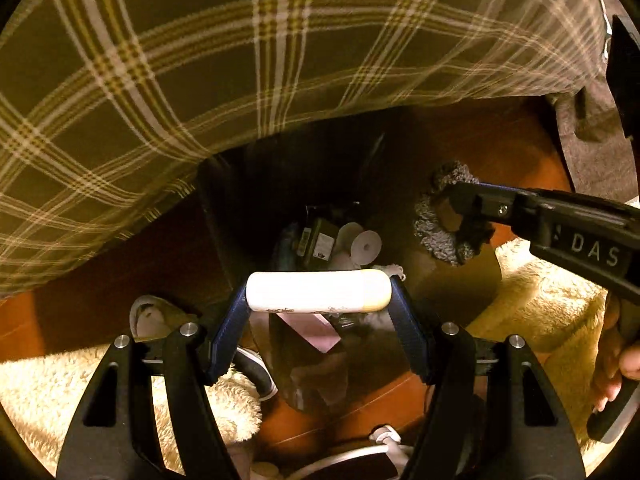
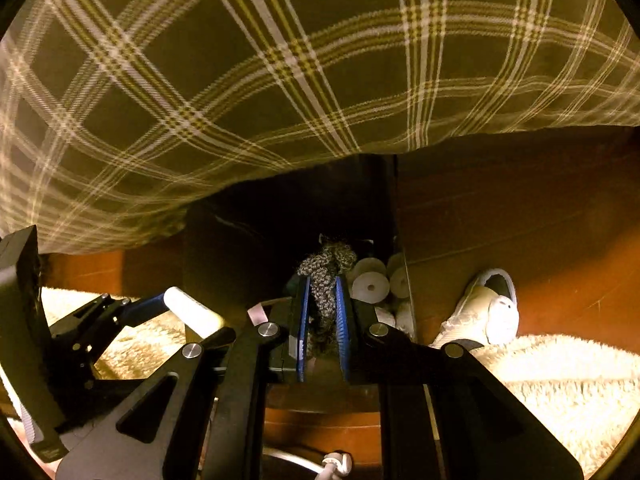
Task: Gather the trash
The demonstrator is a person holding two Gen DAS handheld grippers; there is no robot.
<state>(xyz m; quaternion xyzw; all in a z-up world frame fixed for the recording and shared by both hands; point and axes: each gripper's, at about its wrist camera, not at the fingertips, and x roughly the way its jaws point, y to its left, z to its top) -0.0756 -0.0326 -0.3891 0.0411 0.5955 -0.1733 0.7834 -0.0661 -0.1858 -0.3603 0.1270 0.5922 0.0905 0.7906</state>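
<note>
My left gripper (image 1: 318, 292) is shut on a white cylindrical tube (image 1: 318, 291), held crosswise between its blue fingertips over the open dark bin (image 1: 460, 280). The tube also shows in the right wrist view (image 2: 192, 312). My right gripper (image 2: 322, 304) is shut on a grey fuzzy knitted piece (image 2: 326, 276), held above the bin's mouth; it shows in the left wrist view (image 1: 440, 220) too. Inside the bin lie white paper rolls (image 1: 366, 245) (image 2: 370, 286) and a dark green box (image 1: 320, 242).
A plaid cloth (image 1: 240, 60) hangs over the far side. A white sneaker (image 2: 488, 312) stands on the wooden floor (image 2: 560, 248) right of the bin. A cream shaggy rug (image 2: 560, 380) covers the near floor. A white cable (image 1: 384, 440) lies below.
</note>
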